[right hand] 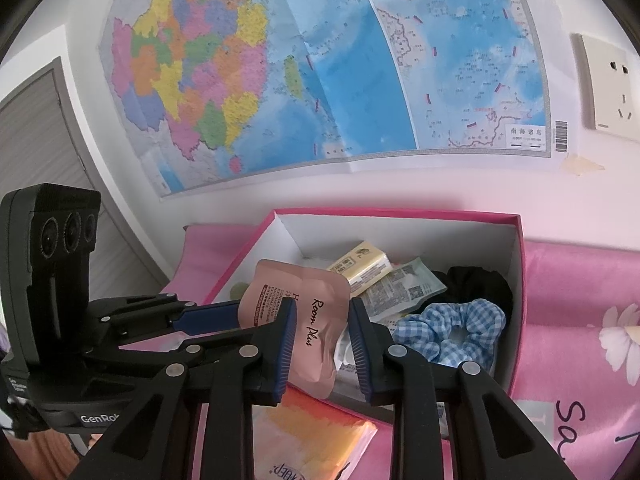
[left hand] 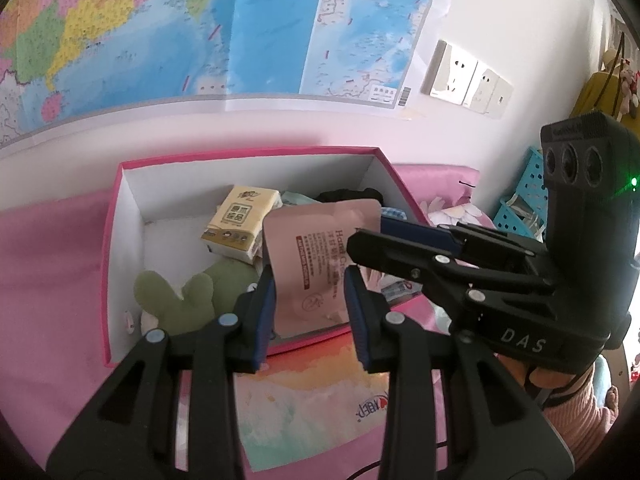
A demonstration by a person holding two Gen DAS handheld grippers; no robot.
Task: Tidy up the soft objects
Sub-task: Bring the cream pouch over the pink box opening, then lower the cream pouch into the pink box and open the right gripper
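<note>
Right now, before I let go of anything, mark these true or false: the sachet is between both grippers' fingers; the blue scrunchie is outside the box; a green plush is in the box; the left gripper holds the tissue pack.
1. The hand cream sachet sits between the fingers of both the left gripper and the right gripper. True.
2. The blue gingham scrunchie lies outside the pink box. False: it lies inside, beside the black scrunchie.
3. A green plush toy lies in the box. True.
4. The left gripper holds the tissue pack. False: the pack lies in the box.
</note>
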